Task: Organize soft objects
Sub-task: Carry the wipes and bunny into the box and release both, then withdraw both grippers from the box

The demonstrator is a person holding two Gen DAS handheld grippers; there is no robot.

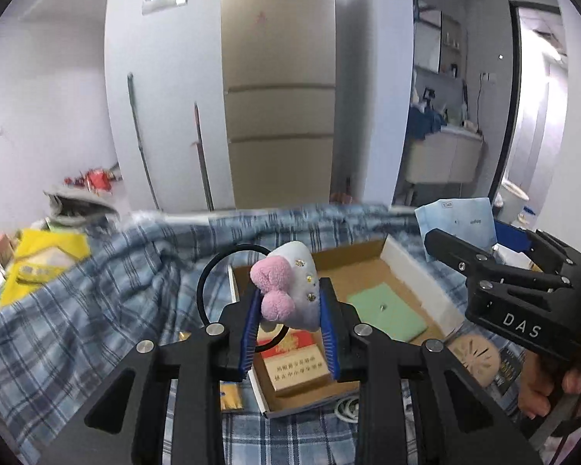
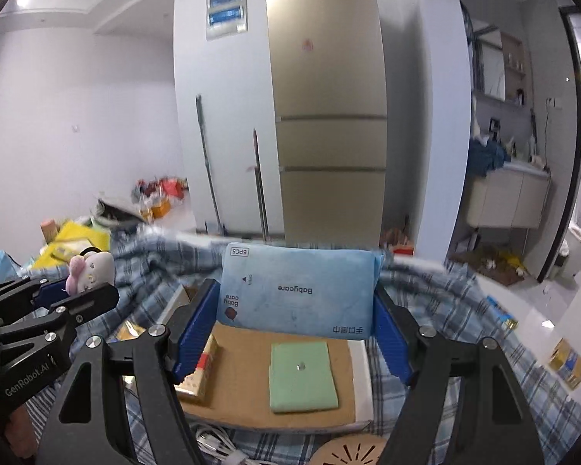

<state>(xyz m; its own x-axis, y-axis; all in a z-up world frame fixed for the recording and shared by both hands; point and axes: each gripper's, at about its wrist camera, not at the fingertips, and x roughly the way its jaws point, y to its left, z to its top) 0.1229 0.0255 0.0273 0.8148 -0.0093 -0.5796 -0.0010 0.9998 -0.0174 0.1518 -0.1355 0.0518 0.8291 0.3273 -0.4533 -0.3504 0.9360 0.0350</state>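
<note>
My left gripper [image 1: 290,321] is shut on a plush hair tie [image 1: 290,290], grey-white with pink puffs and a black elastic loop, held above the left part of an open cardboard box [image 1: 352,271]. My right gripper [image 2: 296,329] is shut on a blue Babycare wipes pack [image 2: 296,288], held above the box's far end [image 2: 248,372]. A green folded cloth [image 2: 302,376] lies flat in the box; it also shows in the left wrist view [image 1: 387,312]. The left gripper with the plush hair tie [image 2: 93,267] shows at the left of the right wrist view.
A red and gold cigarette box [image 1: 294,364] lies in the cardboard box's left end. A blue plaid cloth [image 1: 97,290] covers the table. A white cable [image 2: 213,441] and a round wooden coaster [image 2: 352,451] lie in front of the box. A yellow bag [image 1: 38,259] sits far left.
</note>
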